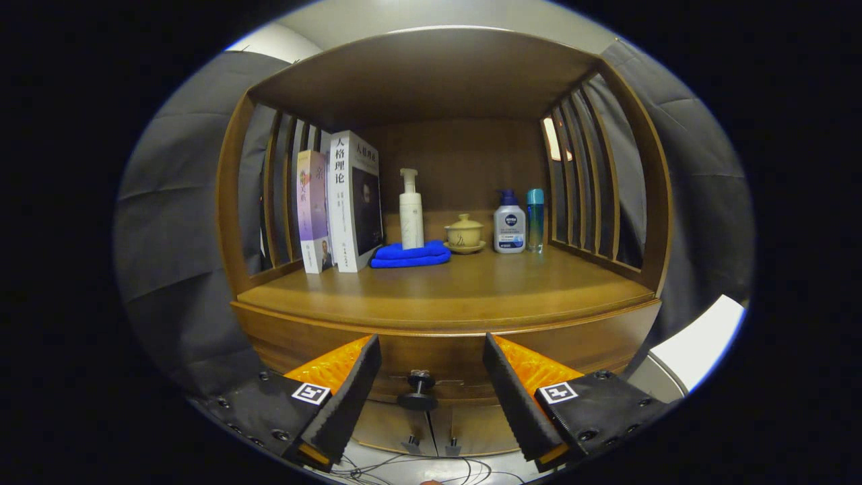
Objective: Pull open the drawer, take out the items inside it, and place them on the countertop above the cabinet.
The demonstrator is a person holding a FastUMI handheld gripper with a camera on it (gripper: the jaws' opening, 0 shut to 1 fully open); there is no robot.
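The drawer (431, 364) sits shut in the cabinet front, just under the surface (444, 289). Its dark knob (418, 391) stands out toward the camera, between the two fingers of the tongs (431, 384) and touching neither. The tongs are spread wide and hold nothing.

Nothing of the task looks done yet: the drawer is not pulled, what lies inside is hidden, and no drawer item can be told on the surface. Left to do, by my reckoning: close on the knob, pull, lift out the contents, set them above.

At the back of the surface stand two books (340, 205), a white pump bottle (411, 212) on a folded blue cloth (411, 254), a lidded cup (464, 232), a white bottle (509, 225) and a slim blue one (535, 219). The front half lies bare for placing.
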